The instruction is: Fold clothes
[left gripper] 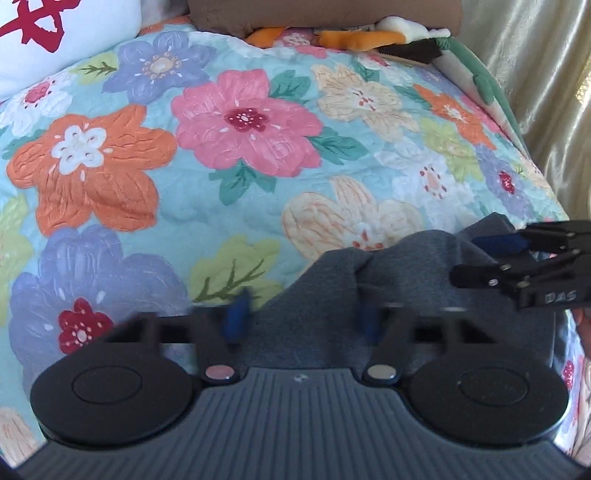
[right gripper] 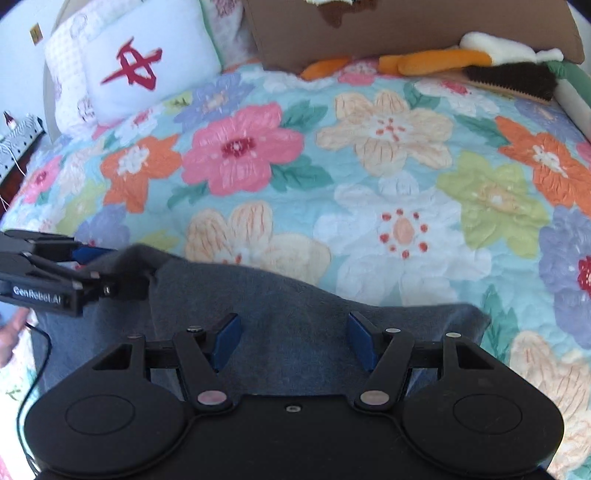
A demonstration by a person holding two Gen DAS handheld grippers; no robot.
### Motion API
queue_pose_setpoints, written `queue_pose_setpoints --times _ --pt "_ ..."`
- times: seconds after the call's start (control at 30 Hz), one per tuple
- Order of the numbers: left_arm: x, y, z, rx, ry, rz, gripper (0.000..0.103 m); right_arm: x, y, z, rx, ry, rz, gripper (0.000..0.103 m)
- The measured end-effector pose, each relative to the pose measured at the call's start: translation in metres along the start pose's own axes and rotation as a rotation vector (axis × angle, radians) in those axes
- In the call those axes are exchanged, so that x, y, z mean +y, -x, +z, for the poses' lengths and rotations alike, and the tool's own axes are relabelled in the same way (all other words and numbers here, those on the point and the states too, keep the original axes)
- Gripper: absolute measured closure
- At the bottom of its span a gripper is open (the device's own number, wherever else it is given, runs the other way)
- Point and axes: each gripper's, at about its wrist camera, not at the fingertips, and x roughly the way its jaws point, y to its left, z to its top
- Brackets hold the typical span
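A dark grey-blue garment [left gripper: 391, 280] lies bunched on the floral quilt, near the front edge. It also shows in the right wrist view [right gripper: 295, 299]. My left gripper [left gripper: 301, 317] is open, its blue pads spread wide over the garment's left part. My right gripper [right gripper: 293, 338] is open too, with the cloth lying between and below its fingers. The right gripper also shows in the left wrist view [left gripper: 480, 258], at the garment's right edge. The left gripper also shows in the right wrist view [right gripper: 110, 266], at the garment's left corner.
The floral quilt [right gripper: 369, 184] covers the bed. A white pillow with a red mark [right gripper: 147, 66] lies at the back left. A brown cardboard box [right gripper: 406, 29], orange and white plush toys [right gripper: 436, 59] and a brush [right gripper: 509, 79] lie at the back right. A gold curtain [left gripper: 546, 92] hangs at the right.
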Motion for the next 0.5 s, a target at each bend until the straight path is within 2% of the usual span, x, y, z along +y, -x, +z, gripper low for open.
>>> queue_pose_setpoints --times 0.03,0.07,0.1,0.17,0.23,0.27,0.4,0.5 --pt "-0.002 0.004 -0.001 -0.003 0.002 -0.001 0.097 0.002 0.001 -0.004 0.000 0.014 0.001 0.084" --pt "-0.005 0.010 -0.003 -0.024 -0.002 0.000 0.097 0.004 0.005 -0.007 -0.005 0.019 0.008 0.091" --pt "-0.010 0.020 -0.005 -0.055 -0.020 0.004 0.097 0.003 0.012 -0.010 -0.018 0.017 0.017 0.094" --pt "-0.022 0.043 -0.009 -0.110 -0.074 0.005 0.097 0.006 0.033 -0.018 -0.028 0.029 0.053 0.095" --pt "-0.032 0.066 -0.015 -0.148 -0.105 -0.031 0.097 0.010 0.056 -0.026 -0.034 0.045 0.094 0.095" --pt "-0.036 0.076 -0.019 -0.152 -0.112 -0.057 0.097 0.012 0.060 -0.033 -0.006 0.058 0.116 0.095" --pt "-0.049 0.089 -0.042 -0.084 -0.141 -0.136 0.097 0.022 0.059 -0.067 0.181 0.123 0.212 0.094" --pt "-0.060 0.081 -0.067 -0.011 -0.167 -0.153 0.097 0.026 0.055 -0.072 0.237 0.133 0.210 0.093"
